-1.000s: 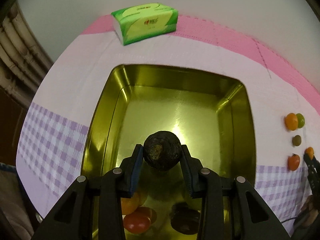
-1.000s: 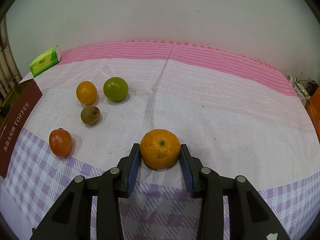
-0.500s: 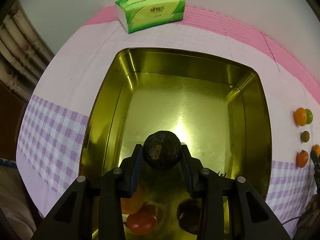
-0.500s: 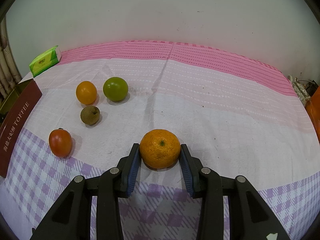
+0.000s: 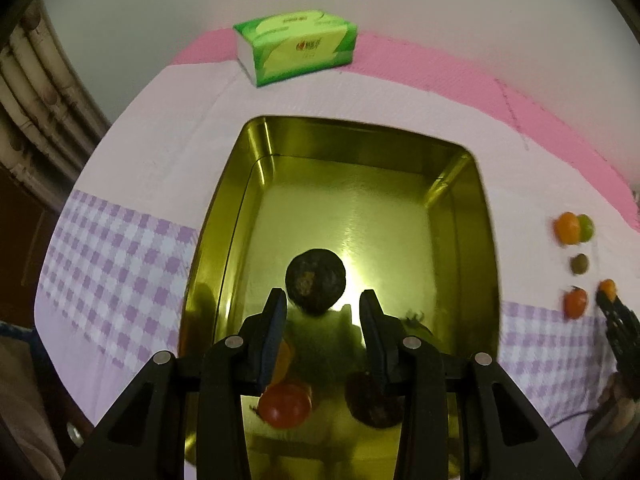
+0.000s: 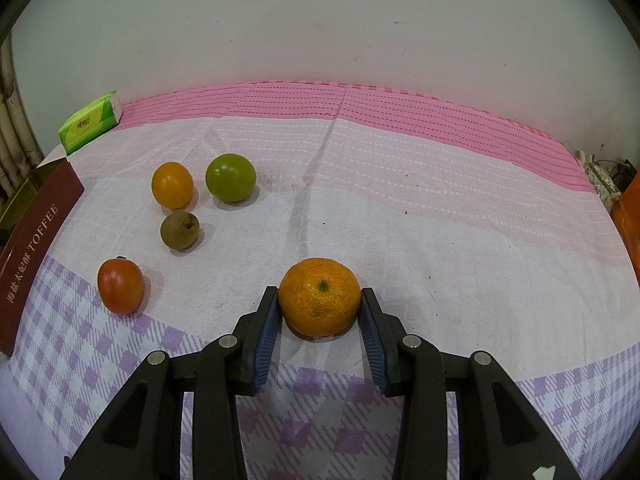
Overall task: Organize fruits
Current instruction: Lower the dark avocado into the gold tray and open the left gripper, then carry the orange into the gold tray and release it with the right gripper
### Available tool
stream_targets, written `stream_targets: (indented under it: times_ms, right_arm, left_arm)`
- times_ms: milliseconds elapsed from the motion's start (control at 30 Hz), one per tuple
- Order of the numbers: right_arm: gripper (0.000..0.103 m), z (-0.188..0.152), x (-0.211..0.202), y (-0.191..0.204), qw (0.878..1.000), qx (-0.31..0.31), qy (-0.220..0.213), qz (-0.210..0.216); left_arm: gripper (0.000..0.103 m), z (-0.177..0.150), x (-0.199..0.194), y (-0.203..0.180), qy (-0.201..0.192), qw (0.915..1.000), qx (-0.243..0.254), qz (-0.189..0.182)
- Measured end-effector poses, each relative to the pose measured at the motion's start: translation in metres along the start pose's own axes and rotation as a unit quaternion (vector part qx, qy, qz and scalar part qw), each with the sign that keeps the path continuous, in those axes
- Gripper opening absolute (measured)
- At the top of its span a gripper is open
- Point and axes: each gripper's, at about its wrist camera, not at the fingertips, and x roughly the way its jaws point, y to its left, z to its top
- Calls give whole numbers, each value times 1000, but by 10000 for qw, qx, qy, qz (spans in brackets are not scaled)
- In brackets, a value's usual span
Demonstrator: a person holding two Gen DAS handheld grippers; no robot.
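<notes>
The left gripper (image 5: pixel 322 310) is open above the gold tin (image 5: pixel 224 216); the dark fruit (image 5: pixel 315 281) sits loose inside (nothing touches it). The right gripper (image 6: pixel 320 308) squeezes the orange (image 6: pixel 319 297) on the tablecloth (image 6: pixel 440 220).

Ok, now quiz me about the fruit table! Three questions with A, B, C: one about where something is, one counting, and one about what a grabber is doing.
1. Where is the green tissue pack?
A. inside the gold tin
B. on the cloth behind the tin
C. between gripper fingers

2. How many loose fruits lie on the cloth besides the mandarin?
A. two
B. six
C. four

3. The left gripper is:
A. open
B. shut on the tissue pack
C. shut on the mandarin

Answers:
1 B: it sits past the tin's far rim, near the wall.
2 C: orange fruit, green fruit, brown fruit, red fruit.
3 A: the dark fruit lies free in the tin, past its fingers.
</notes>
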Motion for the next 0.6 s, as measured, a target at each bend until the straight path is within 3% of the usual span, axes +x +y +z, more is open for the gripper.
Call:
stream_targets:
  times_ms: [200,300,600]
  right_arm:
    - [37,0,0,-1,10000,23,4,26]
    - [36,0,-1,-1,10000,31,4,23]
    - [33,18,-12,4,9996,252,95,97]
  left_arm:
    - [42,-18,-38,5,-426,9989,199,33]
    - [57,-29,-55,15,-608,9980,174,94]
    - [62,-48,-76,42,-980,9941,-177,422]
